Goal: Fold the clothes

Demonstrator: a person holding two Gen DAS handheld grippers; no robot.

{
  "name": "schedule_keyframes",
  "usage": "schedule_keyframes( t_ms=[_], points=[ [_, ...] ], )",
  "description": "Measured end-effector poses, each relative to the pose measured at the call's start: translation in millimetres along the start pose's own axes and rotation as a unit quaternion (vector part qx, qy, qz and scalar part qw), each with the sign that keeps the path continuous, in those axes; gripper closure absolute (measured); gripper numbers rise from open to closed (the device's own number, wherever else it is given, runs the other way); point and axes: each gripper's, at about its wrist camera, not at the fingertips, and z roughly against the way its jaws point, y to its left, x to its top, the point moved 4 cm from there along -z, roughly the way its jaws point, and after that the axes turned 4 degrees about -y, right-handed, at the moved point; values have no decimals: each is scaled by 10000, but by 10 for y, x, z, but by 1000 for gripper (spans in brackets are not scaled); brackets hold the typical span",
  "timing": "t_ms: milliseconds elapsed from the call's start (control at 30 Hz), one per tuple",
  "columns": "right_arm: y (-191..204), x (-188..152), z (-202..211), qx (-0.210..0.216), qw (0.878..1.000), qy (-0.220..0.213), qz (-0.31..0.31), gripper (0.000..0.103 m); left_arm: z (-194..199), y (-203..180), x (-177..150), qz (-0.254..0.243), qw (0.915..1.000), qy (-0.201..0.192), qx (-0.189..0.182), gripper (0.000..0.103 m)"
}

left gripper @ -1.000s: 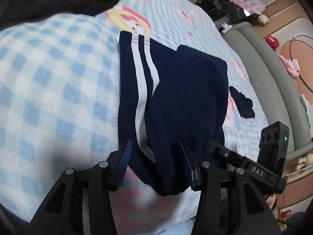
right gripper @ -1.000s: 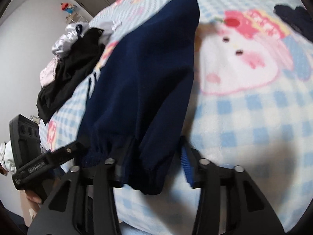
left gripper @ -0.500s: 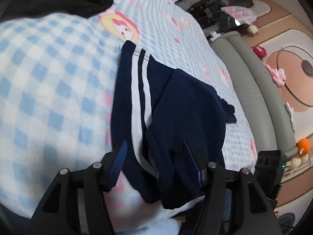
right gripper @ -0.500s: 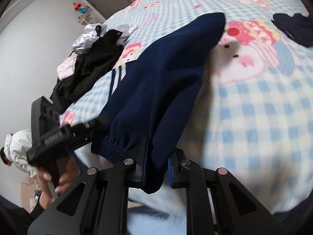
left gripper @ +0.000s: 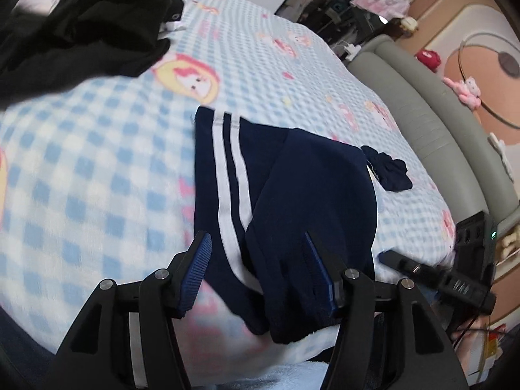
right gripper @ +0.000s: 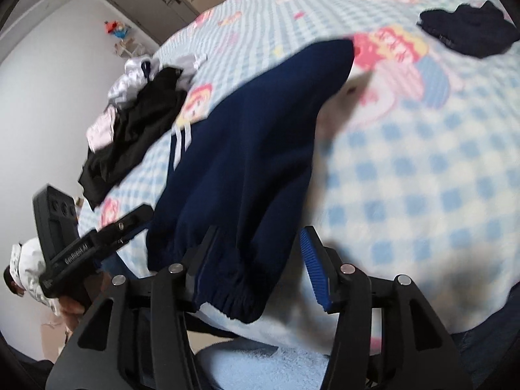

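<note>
Right claw [right gripper: 256,260] popped wide since half a second ago, let go of navy track pants [left gripper: 292,201], now lying folded on checkered bed blanket [left gripper: 97,162], left claw [left gripper: 256,269] wide too, straddling waistband end

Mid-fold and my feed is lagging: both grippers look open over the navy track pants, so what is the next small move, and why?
Probably close both grippers on the cuff ends. The left gripper and right gripper stand open, straddling the navy track pants at the near edge of the checked blanket, so nothing is gripped for folding away.
</note>
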Motion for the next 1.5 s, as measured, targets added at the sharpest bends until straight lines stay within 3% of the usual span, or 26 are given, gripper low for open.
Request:
schedule_keyframes(
  t_ms=[267, 333, 400, 500, 633, 800, 1000, 1033, 1100, 1133, 1167, 1200, 1267, 1333, 1400, 1500],
  points=[
    [-149, 531, 122, -399, 9987, -319, 49, 49, -353, -306, 580, -579, 9983, 4, 99, 49],
    [-7, 636, 14, -320, 9989, -295, 159, 49, -549, -285, 643, -608, 9978, 212, 182, 49],
    [135, 740, -95, -242, 9990, -272, 269, 41, -762, -266, 675, -616, 9967, 471, 233, 49],
    [349, 896, -258, -125, 9987, -237, 435, 39, -1011, -304, 612, -596, 9939, 928, -38, 50],
    [463, 945, -629, 5, 9986, 157, 499, 39, -981, -527, 529, -1221, 9902, 676, -33, 83],
    [503, 995, -952, 384, 9965, 654, 347, 32, -874, -811, 447, -2091, 9771, 378, 146, 87],
    [488, 886, -1024, 237, 9954, 804, 463, 29, -958, -1089, 376, -2791, 9586, 538, 162, 88],
    [475, 855, -1013, 169, 9954, 789, 516, 29, -965, -1140, 359, -2869, 9562, 577, 83, 88],
    [414, 802, -980, 85, 9959, 731, 522, 40, -985, -1215, 314, -2995, 9517, 678, -50, 87],
    [346, 785, -949, 103, 9969, 669, 409, 61, -990, -1235, 292, -3027, 9502, 730, -96, 85],
    [276, 769, -918, 122, 9976, 606, 297, 73, -972, -1224, 288, -2980, 9515, 752, -89, 84],
    [228, 759, -879, 135, 9982, 541, 237, 77, -954, -1213, 284, -2934, 9528, 775, -82, 83],
    [171, 738, -773, 147, 9989, 390, 230, 88, -907, -1182, 287, -2792, 9568, 806, -96, 67],
    [141, 710, -640, 298, 9992, 214, 173, 92, -787, -1060, 345, -2283, 9704, 696, -378, 58],
    [112, 686, -510, 488, 9988, 38, 78, 93, -720, -886, 461, -1577, 9829, 632, -707, 57],
    [62, 640, -351, 804, 9966, -159, -88, 93, -791, -610, 587, -667, 9918, 829, -711, 57]
  ],
)
